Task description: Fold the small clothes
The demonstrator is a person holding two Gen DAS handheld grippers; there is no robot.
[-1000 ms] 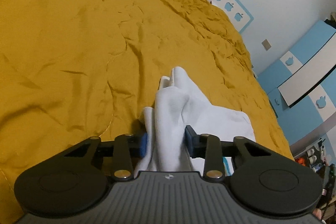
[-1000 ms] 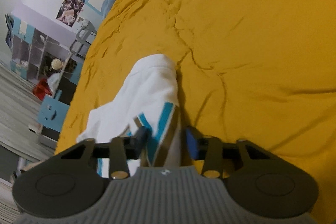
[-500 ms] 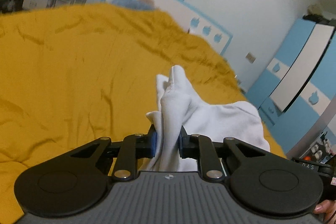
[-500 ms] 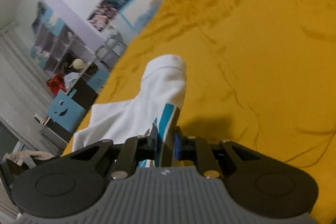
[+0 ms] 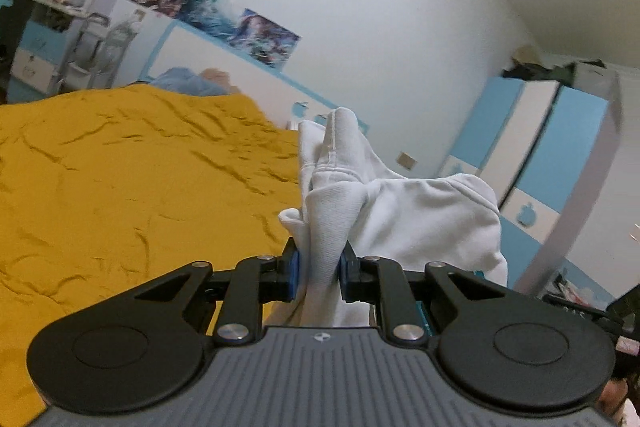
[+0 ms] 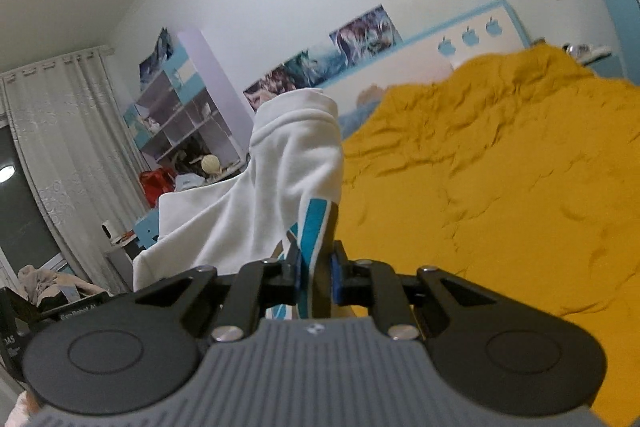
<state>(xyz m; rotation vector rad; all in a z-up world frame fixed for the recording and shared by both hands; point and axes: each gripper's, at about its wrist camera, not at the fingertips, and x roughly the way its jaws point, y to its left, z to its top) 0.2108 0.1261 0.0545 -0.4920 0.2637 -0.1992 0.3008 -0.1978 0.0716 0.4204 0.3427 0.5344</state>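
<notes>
Mustard-yellow bedspread (image 5: pixel 132 195) fills the left half of the left wrist view, wrinkled and bare, with shelving at the upper left of the frame and posters along the wall behind. At centre, the left gripper (image 5: pixel 319 269) is clenched on a bunched fold of the white garment (image 5: pixel 404 215), its blue pads pressing the cloth from both sides. A peak of fabric stands above the jaws, and the rest billows toward the right of the frame, in front of the blue-and-white wardrobe (image 5: pixel 560 147).

In the right wrist view, a curtain (image 6: pixel 60 155) hangs at the left edge beside cluttered shelves. The white garment (image 6: pixel 256 211) drapes from centre down toward lower left. The right gripper (image 6: pixel 316 273) is clamped on a thinner edge carrying a teal stripe (image 6: pixel 312 227), again with cloth squeezed between the pads. The bedspread (image 6: pixel 500 187) spreads across the right half of the frame, below the fabric.

My reading is that the garment is held up off the bed by two edges, ready to be spread out. To do this well, keep both grips firm, draw the hands apart until the cloth between them hangs flat without twisting, then lower it evenly so the bottom edge lands first. The bunched left grip risks trapping extra layers, so a gentle shake may help.
</notes>
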